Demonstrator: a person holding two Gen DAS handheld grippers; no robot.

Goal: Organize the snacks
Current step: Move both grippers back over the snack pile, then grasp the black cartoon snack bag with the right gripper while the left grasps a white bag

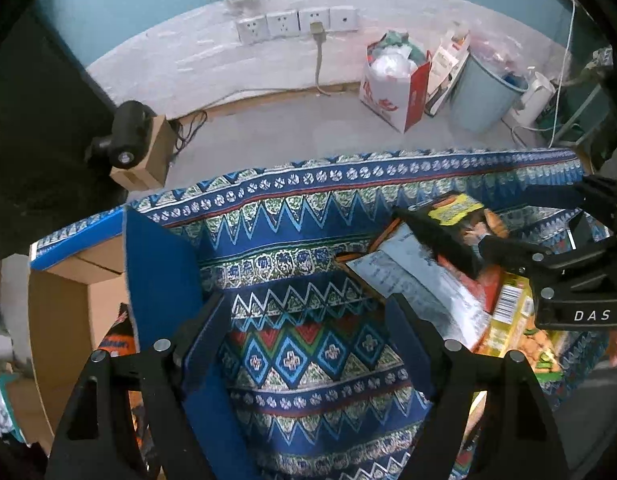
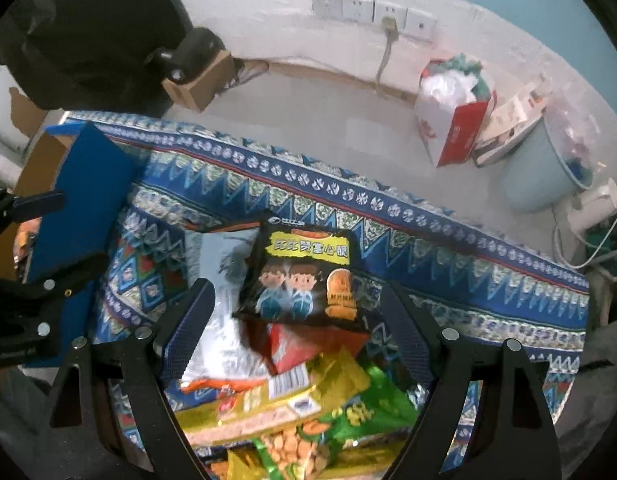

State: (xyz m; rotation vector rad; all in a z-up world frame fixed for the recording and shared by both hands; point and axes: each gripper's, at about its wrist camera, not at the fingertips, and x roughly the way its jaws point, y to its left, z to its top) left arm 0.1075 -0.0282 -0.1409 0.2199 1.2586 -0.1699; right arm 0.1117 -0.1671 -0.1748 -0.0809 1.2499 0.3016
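From the left wrist view, your left hand-held gripper points down at bare patterned cloth on the counter, its jaws wide with nothing between them. The snack pile lies off to its right, past the right finger, and your right hand-held gripper already reaches in over it from the right edge of the view. So the left one is the farther of the two from the packets. To its left stands a blue box wall, with what looks like another packet down beyond it; I judge that side to be where sorted snacks go, though the inside is mostly hidden.

From the right wrist view, your right hand-held gripper hangs directly over the pile, jaws spread wide and pressing on nothing. The black snack packet lies on top, right between the fingers and slightly ahead of the tips. Its long side appears to run roughly across the gap between the fingers, tilted a little, so a straight drop would close on its short edges. Below it sit a silver-white packet, a red one, and yellow and green packets nearer the camera. The left hand-held gripper shows at the left edge, over the blue box. This arm is the nearer one; the black packet is likely its pick.
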